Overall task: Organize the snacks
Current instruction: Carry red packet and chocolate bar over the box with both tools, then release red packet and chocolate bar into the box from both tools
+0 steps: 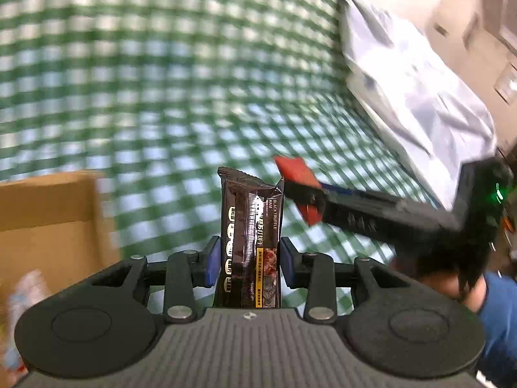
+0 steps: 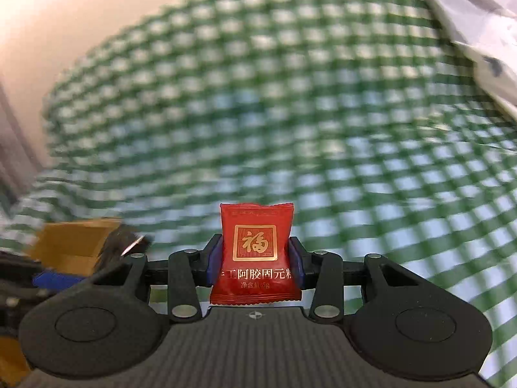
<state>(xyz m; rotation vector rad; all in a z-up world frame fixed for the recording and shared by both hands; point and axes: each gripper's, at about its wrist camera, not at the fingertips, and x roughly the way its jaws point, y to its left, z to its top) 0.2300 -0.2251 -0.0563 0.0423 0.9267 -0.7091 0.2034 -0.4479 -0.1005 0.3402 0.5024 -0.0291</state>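
Observation:
My left gripper (image 1: 250, 260) is shut on a dark brown snack bar (image 1: 250, 226) that stands upright between its blue pads, above the green checked tablecloth (image 1: 161, 80). My right gripper (image 2: 255, 258) is shut on a small red snack packet (image 2: 257, 252) with gold characters. In the left wrist view the right gripper (image 1: 302, 190) reaches in from the right with the red packet (image 1: 295, 171) just right of the bar's top. A cardboard box (image 1: 48, 213) lies at the left, and also shows in the right wrist view (image 2: 74, 242).
A crumpled white plastic bag (image 1: 404, 80) lies on the cloth at the right, and shows in the right wrist view (image 2: 478, 26) at top right. A blurred pale wrapped item (image 1: 24, 297) sits by the box. The person's blue sleeve (image 1: 501, 317) is at lower right.

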